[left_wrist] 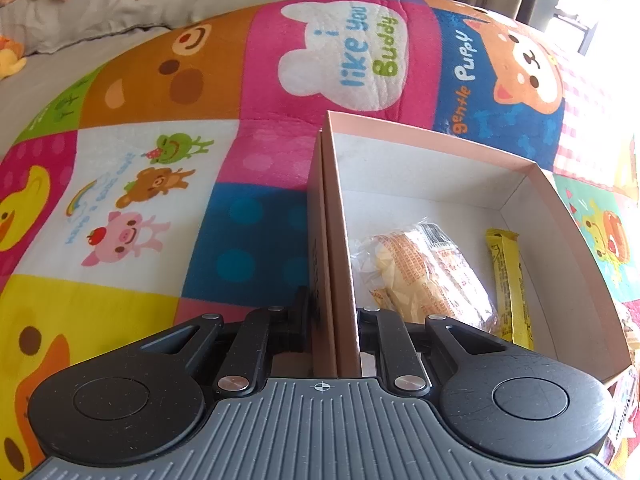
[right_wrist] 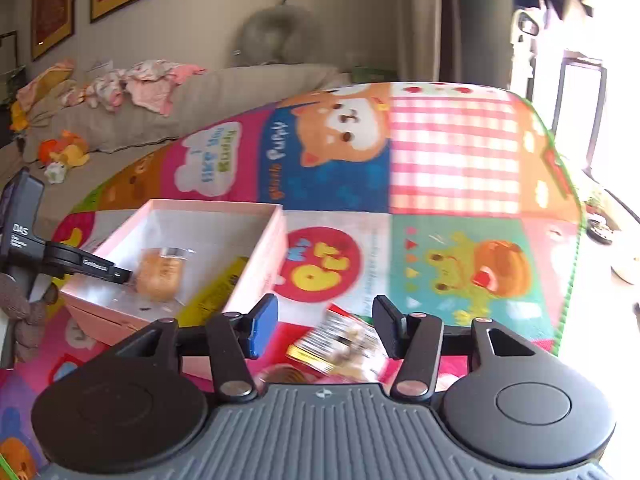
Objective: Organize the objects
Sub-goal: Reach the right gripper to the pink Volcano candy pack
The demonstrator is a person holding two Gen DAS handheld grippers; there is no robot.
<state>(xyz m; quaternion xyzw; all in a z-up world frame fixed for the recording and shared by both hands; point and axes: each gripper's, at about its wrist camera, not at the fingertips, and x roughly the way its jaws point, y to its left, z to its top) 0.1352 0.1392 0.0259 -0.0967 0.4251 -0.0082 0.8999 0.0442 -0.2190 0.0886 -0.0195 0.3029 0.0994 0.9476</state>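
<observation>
A pink cardboard box (left_wrist: 436, 136) lies open on the colourful play mat. My left gripper (left_wrist: 334, 320) is shut on the box's left wall, one finger outside and one inside. Inside lie a clear-wrapped snack pack (left_wrist: 432, 268) and a yellow snack bar (left_wrist: 510, 284). In the right wrist view the box (right_wrist: 264, 248) sits left of my right gripper (right_wrist: 326, 320), which is open and hovers just above a blurred snack packet (right_wrist: 340, 340) on the mat. The left gripper (right_wrist: 120, 276) shows at the box's near-left wall.
The cartoon play mat (right_wrist: 452, 184) covers the surface. A grey cushion (right_wrist: 224, 96) with pink clothes (right_wrist: 148, 84) lies at the back, with plush toys (right_wrist: 64, 152) to the left. More packets (left_wrist: 628, 400) lie right of the box.
</observation>
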